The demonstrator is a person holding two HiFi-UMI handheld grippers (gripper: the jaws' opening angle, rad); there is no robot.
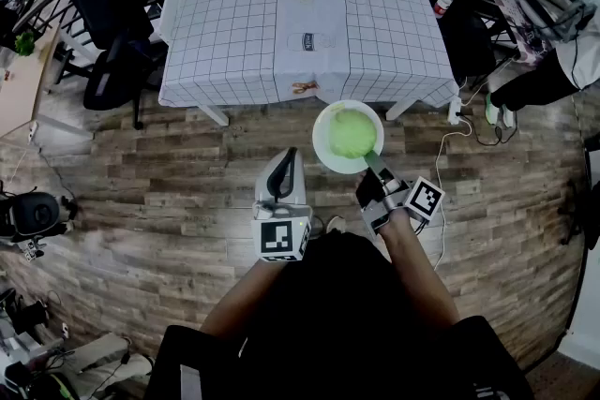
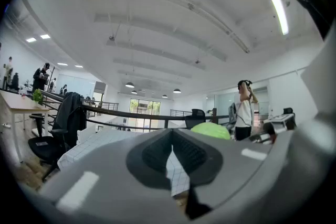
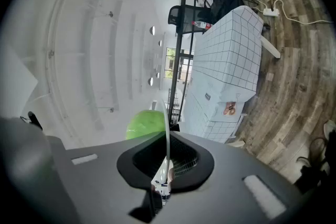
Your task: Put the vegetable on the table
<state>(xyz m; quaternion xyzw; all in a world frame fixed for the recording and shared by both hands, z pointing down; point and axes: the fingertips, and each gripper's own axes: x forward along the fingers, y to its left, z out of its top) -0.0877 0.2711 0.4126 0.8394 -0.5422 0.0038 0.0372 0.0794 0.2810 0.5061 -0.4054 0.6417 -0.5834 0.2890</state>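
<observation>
Head view: right gripper (image 1: 373, 164) clamped on the rim of a round white plate (image 1: 318, 141) bearing a smooth pale-green vegetable (image 1: 351, 132), above plank floor (image 1: 141, 201), near the checked-cloth table (image 1: 300, 14). Left gripper (image 1: 284, 171): jaws together, empty.

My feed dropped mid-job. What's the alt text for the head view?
The right claw grips the near rim of a white plate carrying a green vegetable, held over the wood floor just short of a table with a checked top. The left claw is shut and empty, to the plate's left.
</observation>
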